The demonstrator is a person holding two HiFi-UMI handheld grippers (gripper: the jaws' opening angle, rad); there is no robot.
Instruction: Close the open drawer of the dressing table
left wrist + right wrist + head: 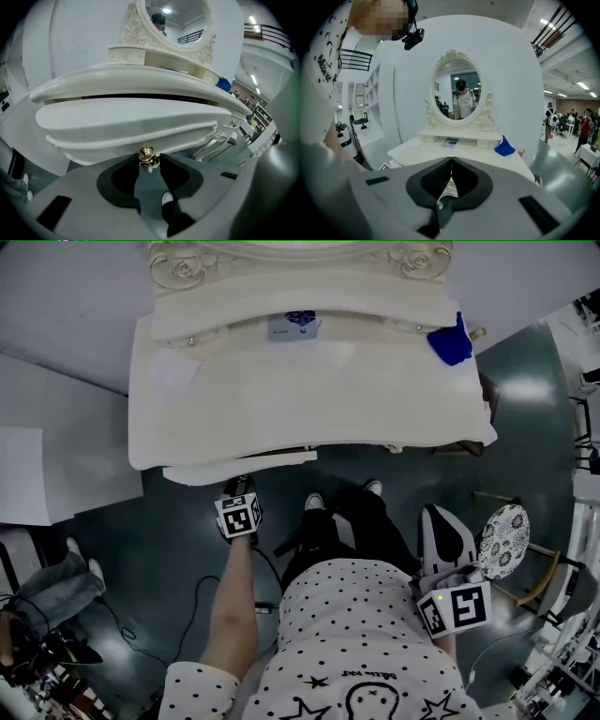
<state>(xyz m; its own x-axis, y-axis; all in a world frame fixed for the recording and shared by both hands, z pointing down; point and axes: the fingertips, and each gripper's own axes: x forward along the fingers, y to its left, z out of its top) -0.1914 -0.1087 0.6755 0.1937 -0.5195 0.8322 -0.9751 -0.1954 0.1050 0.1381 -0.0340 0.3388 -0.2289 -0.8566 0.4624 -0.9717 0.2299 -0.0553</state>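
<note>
The cream dressing table (309,399) fills the top of the head view. Its drawer (242,464) juts out a little below the left part of the front edge. My left gripper (239,487) is right at that drawer front. In the left gripper view the curved drawer front (131,126) spans the frame. Its gold knob (147,154) sits at the tips of my left gripper (149,162), whose jaws stand open to either side of it. My right gripper (439,521) hangs back beside the person's body, well short of the table. In its own view, my right gripper (451,160) shows its tips together, with nothing held.
A blue cloth (452,341) and a small box (292,326) lie on the tabletop below the oval mirror (459,91). A stool with a patterned seat (504,540) stands to the right. Someone's legs (56,589) and cables are at lower left. My shoes (315,502) are under the table front.
</note>
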